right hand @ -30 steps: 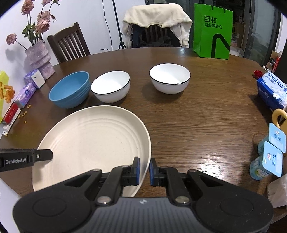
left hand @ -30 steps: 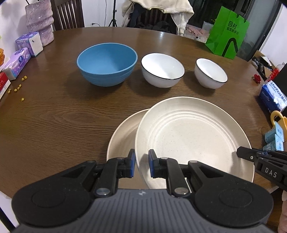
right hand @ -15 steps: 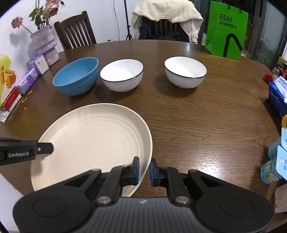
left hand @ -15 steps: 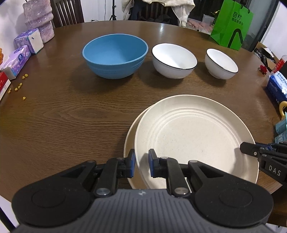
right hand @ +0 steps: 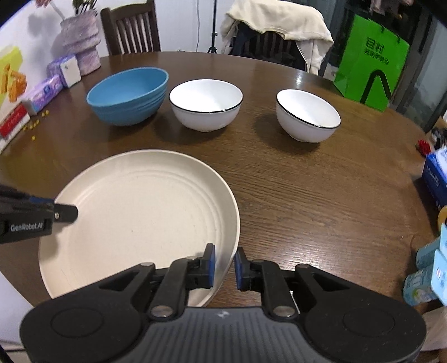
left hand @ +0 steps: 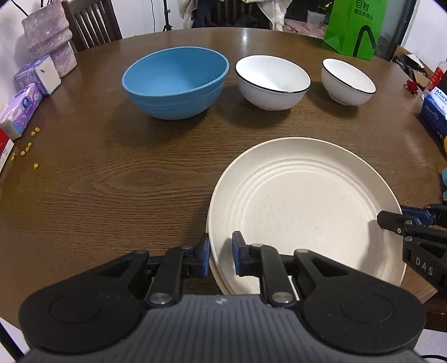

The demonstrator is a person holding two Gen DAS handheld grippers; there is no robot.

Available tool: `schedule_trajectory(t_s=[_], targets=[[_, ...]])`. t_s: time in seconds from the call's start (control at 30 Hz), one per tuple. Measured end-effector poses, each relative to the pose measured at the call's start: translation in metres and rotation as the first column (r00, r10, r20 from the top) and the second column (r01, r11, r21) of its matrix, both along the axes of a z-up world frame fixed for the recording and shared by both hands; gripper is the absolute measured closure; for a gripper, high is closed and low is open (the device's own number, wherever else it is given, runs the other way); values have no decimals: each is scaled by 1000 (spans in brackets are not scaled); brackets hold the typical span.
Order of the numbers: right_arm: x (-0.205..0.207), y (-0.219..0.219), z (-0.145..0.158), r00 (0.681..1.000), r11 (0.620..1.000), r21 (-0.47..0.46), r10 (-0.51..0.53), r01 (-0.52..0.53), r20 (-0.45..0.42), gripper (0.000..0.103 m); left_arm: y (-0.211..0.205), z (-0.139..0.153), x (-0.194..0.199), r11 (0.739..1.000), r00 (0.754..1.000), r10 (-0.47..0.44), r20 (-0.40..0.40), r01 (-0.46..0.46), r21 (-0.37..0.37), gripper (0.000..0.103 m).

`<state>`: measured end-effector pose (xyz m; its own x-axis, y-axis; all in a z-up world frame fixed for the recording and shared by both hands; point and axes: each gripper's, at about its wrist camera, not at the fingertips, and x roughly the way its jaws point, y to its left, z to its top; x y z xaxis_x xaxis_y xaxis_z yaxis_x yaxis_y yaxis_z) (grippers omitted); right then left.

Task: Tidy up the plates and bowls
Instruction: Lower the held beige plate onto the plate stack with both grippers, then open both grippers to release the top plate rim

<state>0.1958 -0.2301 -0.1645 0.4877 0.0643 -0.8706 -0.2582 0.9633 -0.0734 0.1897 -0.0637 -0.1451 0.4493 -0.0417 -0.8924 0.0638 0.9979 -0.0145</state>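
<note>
A cream plate [left hand: 301, 201] [right hand: 139, 212] lies almost squarely on a second cream plate [left hand: 219, 282], of which only a sliver of the left rim shows. My left gripper [left hand: 220, 254] is shut on the top plate's left rim. My right gripper [right hand: 225, 264] straddles its right rim, and its jaws are opening with the rim between them. Each gripper's tip shows at the edge of the other's view. Behind the plates stand a blue bowl [left hand: 173, 81] [right hand: 128, 92], a larger white bowl [left hand: 272, 81] [right hand: 205, 103] and a smaller white bowl [left hand: 347, 81] [right hand: 307, 116], in a row.
On the round wooden table [left hand: 111, 181], a purple vase [left hand: 50, 42], tissue packs [left hand: 22, 109] and yellow crumbs [left hand: 28, 145] line the left edge. A green bag [left hand: 357, 25] stands far right; a blue box [left hand: 434, 111] and small bottles [right hand: 430, 265] sit at the right. Chairs stand behind.
The top plate has sunk and slid left over the lower plate, which is now almost covered. The right gripper's jaws stand slightly wider on the rim.
</note>
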Motion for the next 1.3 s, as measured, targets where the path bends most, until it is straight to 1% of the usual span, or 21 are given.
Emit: schedule_trajectory(t_s=[0.2,0.47,0.8,1.03,1.1,1.2,1.3], targets=[[1,4,-5,1000,1000,-26,14,-15,-12,87,-2,-6,2,1000,1000,-13,-20,13,28,87],[6,7,-11,999,998,-55,15,-17,-35,87,-3,-7,5,999,999,-21,-32,22,28,87],[12,11,-14,997,996,-80,37,-42,-67,84,1,-6,7,1000,998,-27,-50,27,4,87],[16,7,-13,996,999,-48,16,-20,-85,84,7,-6,10,999,998,-32,-59,29,-39,86],[17,6,-14,996,999,-40,8,-12,-86,84,7,-7,11,999,998,-41,-57,39,-37,86],[19,5,-15,996,1000,-31,-6,3,-89,82,5,-8,13,998,997,-56,-55,54,-38,81],[21,5,-16,996,1000,-25,-16,14,-87,81,3,-12,17,998,996,-64,-70,61,-33,81]])
